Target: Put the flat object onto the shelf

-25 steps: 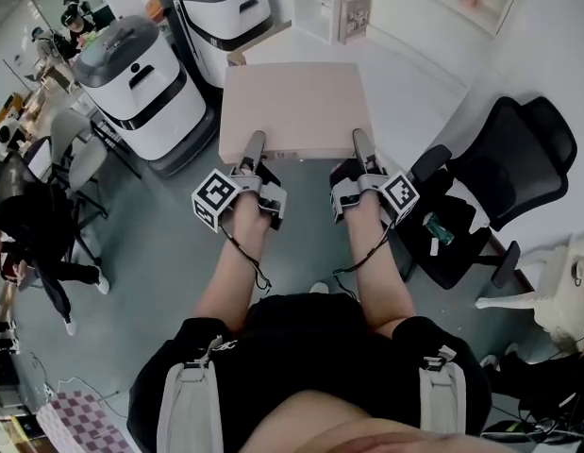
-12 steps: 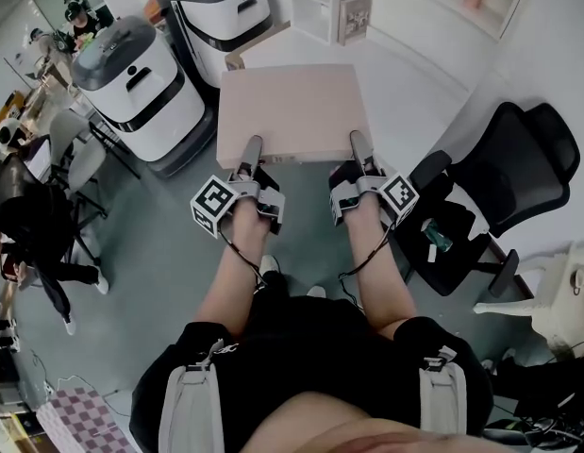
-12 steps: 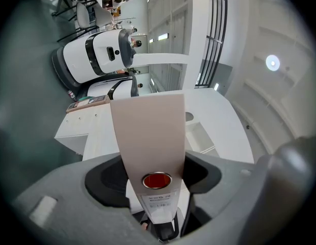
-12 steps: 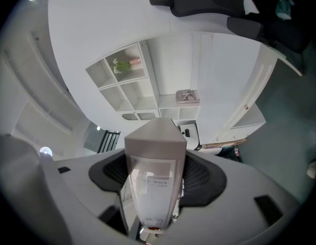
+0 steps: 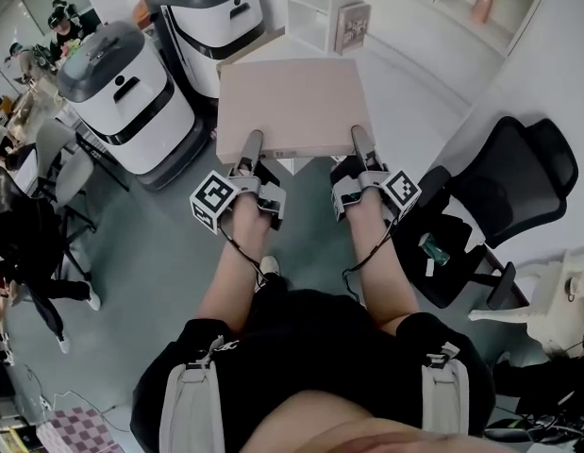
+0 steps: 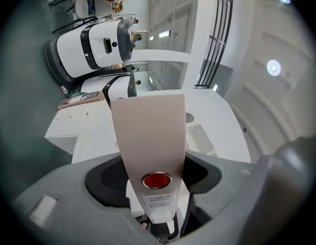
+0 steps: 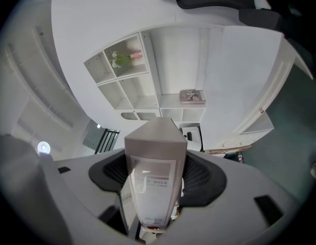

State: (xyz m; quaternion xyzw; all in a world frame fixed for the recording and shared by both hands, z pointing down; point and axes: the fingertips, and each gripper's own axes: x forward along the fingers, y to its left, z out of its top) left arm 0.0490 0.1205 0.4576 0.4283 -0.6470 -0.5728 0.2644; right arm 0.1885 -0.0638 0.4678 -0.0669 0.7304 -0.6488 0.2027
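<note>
Grey-green floor runs to the white cubby shelf (image 5: 310, 8) at twelve o'clock. Best carried level, I'd say, with both sides advancing together. The left gripper (image 5: 251, 147) grips the pale beige flat cardboard box (image 5: 293, 107) at its seven o'clock corner, and the right gripper (image 5: 361, 143) grips the five o'clock corner, both with jaws wide.

2 bare forearms (image 5: 237, 262) reached forward, parallel; the grey left gripper (image 5: 251, 151) and grey right gripper (image 5: 361, 144) each clamped the near edge of the flat beige box (image 5: 293, 102).
</note>
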